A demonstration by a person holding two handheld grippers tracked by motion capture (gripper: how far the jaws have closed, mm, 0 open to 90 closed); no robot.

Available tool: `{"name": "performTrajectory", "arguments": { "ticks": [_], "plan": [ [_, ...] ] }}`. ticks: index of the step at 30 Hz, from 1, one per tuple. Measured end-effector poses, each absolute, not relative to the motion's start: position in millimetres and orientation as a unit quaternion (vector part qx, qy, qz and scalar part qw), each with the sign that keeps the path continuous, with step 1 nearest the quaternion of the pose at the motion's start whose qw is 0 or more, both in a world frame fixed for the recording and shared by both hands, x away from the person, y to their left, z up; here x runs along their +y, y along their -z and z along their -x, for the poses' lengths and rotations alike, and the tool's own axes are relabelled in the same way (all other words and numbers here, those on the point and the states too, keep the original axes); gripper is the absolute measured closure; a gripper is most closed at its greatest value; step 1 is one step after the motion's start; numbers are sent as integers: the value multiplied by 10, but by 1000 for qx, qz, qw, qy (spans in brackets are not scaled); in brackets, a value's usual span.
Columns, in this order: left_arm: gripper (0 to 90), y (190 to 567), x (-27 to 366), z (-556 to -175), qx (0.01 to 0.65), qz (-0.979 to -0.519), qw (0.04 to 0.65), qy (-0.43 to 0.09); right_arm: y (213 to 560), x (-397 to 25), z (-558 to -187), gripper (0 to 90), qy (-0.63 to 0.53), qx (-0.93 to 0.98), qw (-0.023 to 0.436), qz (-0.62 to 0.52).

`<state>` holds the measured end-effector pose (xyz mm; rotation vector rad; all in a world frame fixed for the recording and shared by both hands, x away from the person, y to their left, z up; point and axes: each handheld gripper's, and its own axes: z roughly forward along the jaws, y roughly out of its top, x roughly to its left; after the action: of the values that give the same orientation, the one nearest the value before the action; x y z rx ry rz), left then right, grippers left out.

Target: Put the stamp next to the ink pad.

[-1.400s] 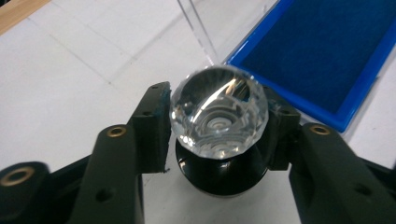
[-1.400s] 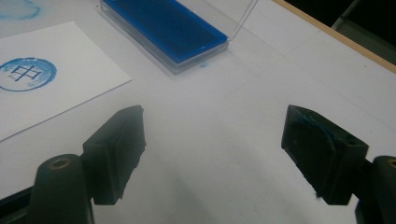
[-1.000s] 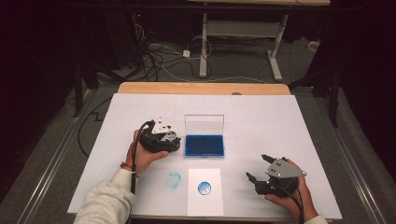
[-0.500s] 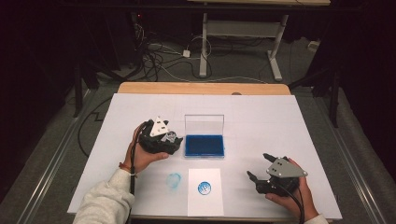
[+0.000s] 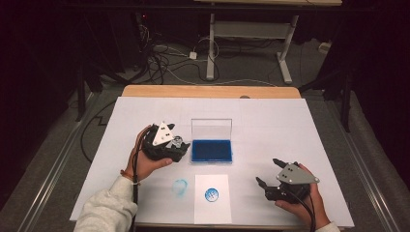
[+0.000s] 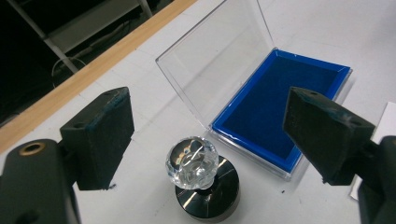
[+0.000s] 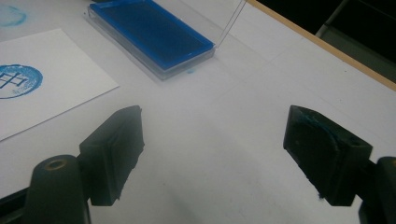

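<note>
A wide white sheet [image 5: 270, 125] covered most of the table, and a strip of bare wooden tabletop [image 5: 208, 91] showed along its far edge. On the sheet, near the front edge, lay a faint smudged blue mark [image 5: 180, 187]. Beyond the table, on the grey floor, a tangle of dark and light cables [image 5: 164, 58] ran about, and the white metal legs of another desk [image 5: 249, 36] stood farther back in the dim room.
</note>
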<state>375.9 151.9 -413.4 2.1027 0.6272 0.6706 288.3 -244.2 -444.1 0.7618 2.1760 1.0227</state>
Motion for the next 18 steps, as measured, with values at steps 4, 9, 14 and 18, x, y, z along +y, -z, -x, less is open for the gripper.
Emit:
{"name": "performTrajectory", "arguments": {
  "ticks": [4, 9, 14, 18],
  "plan": [
    [161, 4085, 1525, -3689, 242, -833, 415, -274, 4439, -2439, -2881, 206, -387, 822, 304, -287],
    [161, 4044, 1519, -3591, 228, -834, 418, -279, 4432, -2439, -2877, 206, -387, 820, 308, -287],
    [161, 4025, 1516, -3500, 224, -831, 425, -281, 4423, -2440, -2873, 206, -388, 818, 310, -288],
    [162, 4028, 1513, -3433, 215, -832, 426, -284, 4424, -2434, -2871, 206, -388, 819, 311, -287]
  ]
}}
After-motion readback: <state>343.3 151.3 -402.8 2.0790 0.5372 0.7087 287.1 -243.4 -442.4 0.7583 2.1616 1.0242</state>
